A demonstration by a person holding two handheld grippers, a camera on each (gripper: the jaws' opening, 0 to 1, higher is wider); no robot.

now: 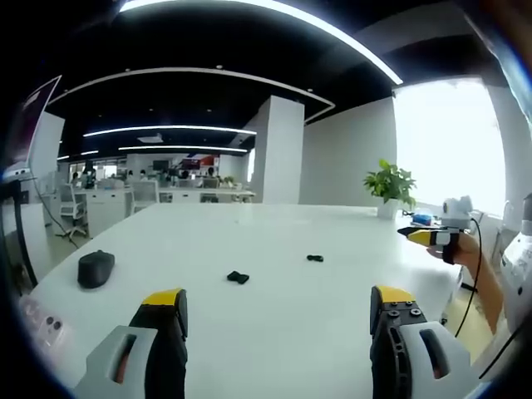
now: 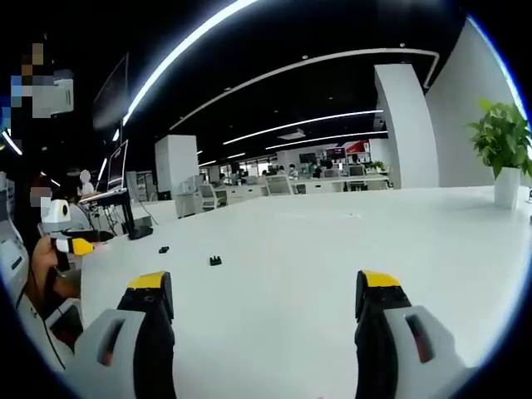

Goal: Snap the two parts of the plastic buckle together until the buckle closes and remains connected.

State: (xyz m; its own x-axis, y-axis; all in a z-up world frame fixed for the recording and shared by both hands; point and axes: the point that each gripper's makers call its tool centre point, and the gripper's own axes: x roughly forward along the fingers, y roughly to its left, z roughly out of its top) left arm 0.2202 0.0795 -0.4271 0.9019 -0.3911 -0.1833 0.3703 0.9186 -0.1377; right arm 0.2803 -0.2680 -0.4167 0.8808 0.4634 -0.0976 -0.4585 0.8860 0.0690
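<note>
Left claw spread wide, level over table, buckle parts apart

A broad white table carries two small black buckle parts, one at centre and the other at two o'clock from it, apart; a dark mouse at nine o'clock; a potted plant at the far edge.

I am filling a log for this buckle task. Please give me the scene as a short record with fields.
surface: white table
buckle parts: two black pieces, apart, larger buckle piece and smaller buckle piece
left gripper: open, empty, above table
right gripper: open, empty, above table
other items: black computer mouse, potted plant
buckle state: not joined
</note>
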